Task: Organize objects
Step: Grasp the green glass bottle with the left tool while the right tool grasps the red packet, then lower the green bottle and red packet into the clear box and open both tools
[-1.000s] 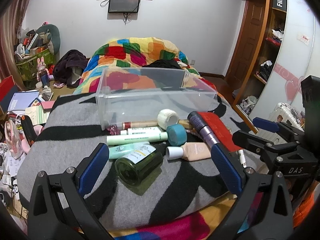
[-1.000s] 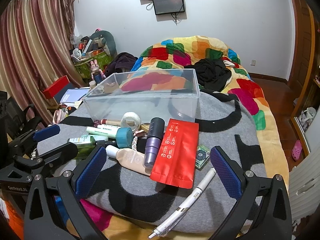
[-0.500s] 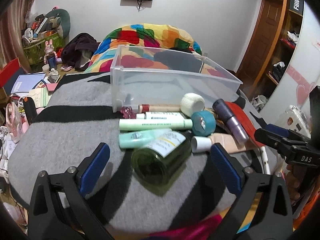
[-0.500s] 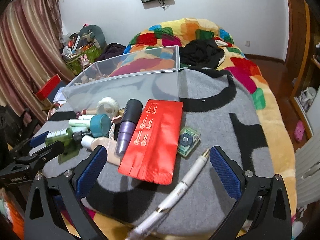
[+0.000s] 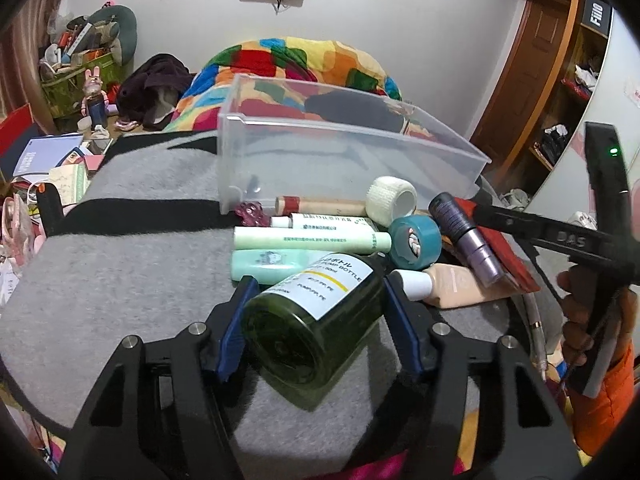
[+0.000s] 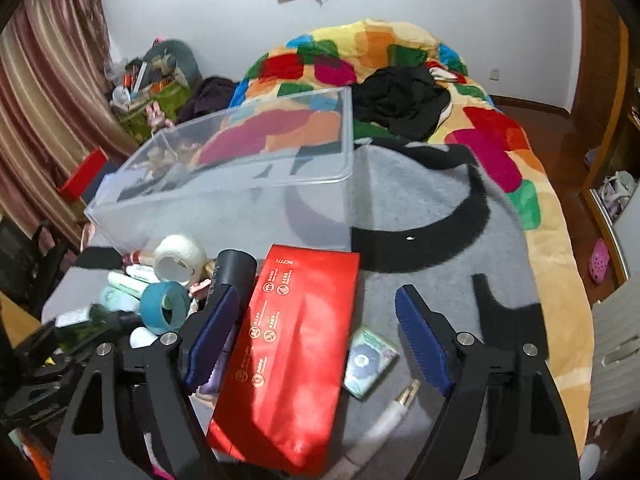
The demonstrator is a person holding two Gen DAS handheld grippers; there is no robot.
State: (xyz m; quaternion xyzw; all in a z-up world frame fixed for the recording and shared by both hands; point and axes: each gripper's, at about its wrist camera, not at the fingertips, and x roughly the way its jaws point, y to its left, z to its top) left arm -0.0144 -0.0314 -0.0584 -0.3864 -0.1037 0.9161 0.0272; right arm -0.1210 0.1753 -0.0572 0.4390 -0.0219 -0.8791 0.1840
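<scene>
A dark green pump bottle [image 5: 312, 320] lies on its side on the grey and black blanket [image 5: 128, 280]. My left gripper [image 5: 316, 284] straddles it, its jaws closing, with the blue pads close beside its sides. My right gripper [image 6: 318, 292] hangs over a red pouch [image 6: 296, 352] with its jaws closing and nothing gripped. Its left pad lies over a purple bottle [image 6: 228, 276]. Behind the pile stands a clear plastic bin [image 5: 360, 160], empty. Before it lie a white tape roll [image 5: 392, 200], a teal tape roll [image 5: 416, 240], pale green tubes [image 5: 312, 239] and a beige tube [image 5: 452, 284].
A white pen [image 6: 384, 420] and a small green packet [image 6: 368, 360] lie right of the pouch. A colourful quilt [image 6: 500, 152] with black clothes [image 6: 400, 100] covers the bed beyond. Clutter and books [image 5: 48, 156] sit left of the bed. The right hand [image 5: 580, 320] shows at the left view's edge.
Both pairs of jaws have narrowed. My left gripper sank onto the green bottle, which now lies between its pads. My right gripper moved forward over the red pouch.
</scene>
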